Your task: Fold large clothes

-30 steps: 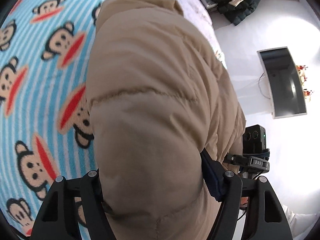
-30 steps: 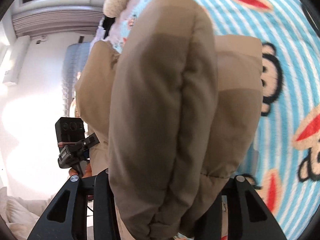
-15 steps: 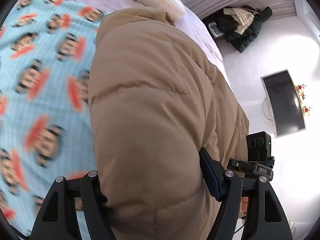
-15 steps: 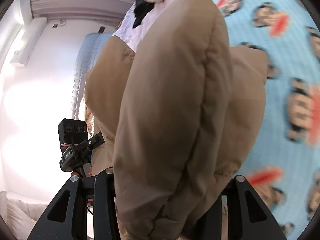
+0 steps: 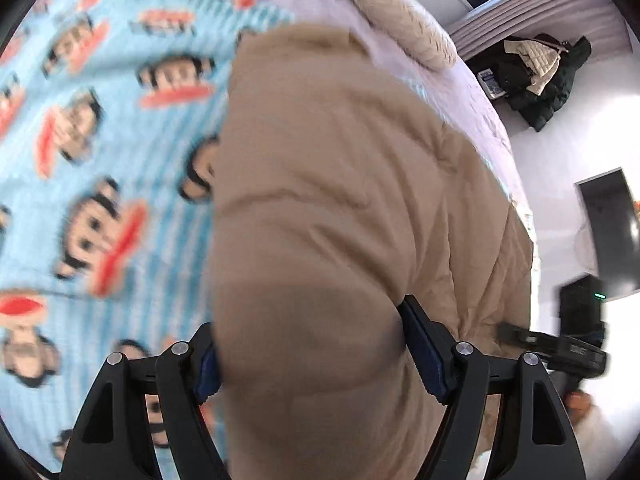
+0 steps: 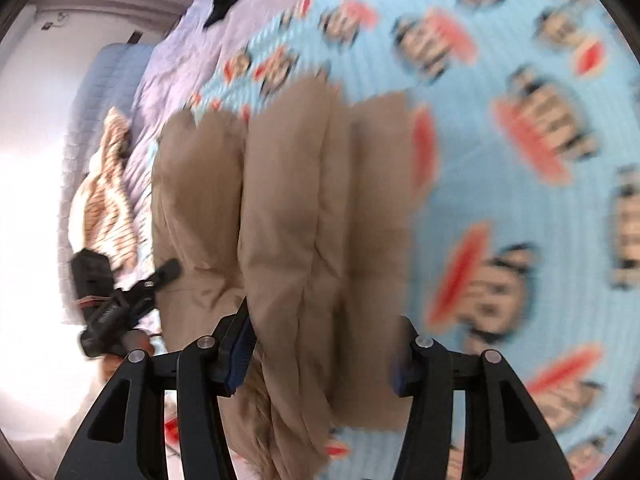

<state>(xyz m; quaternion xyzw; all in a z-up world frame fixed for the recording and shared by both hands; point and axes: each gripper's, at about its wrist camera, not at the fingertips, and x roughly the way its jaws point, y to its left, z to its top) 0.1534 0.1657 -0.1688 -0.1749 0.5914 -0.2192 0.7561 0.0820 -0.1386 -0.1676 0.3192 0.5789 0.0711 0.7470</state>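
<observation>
A puffy tan jacket (image 5: 340, 180) is bunched into thick folds over a blue monkey-print blanket (image 5: 100, 160). My left gripper (image 5: 308, 320) holds one bulky fold; its jaws are opening slightly while both blue pads still press the padding. In the right wrist view the tan jacket (image 6: 288, 200) hangs in several vertical folds down onto the blanket (image 6: 520, 120). My right gripper (image 6: 322, 320) has its jaws opening, and the folds still fill the gap from pad to pad. The picture is motion-blurred.
A fluffy cream pillow (image 5: 404, 24) and a lavender sheet (image 6: 172, 92) lie at the bed's far end. A striped garment (image 6: 104, 200) sits near the bed's edge. Dark clothes (image 5: 536, 76) are piled on the floor, beside a dark screen (image 5: 612, 224).
Both grippers have swung across the bed with the jacket, bringing the pillow end into view. The right jaws stand wider, and the jacket's folds reach down to the blanket.
</observation>
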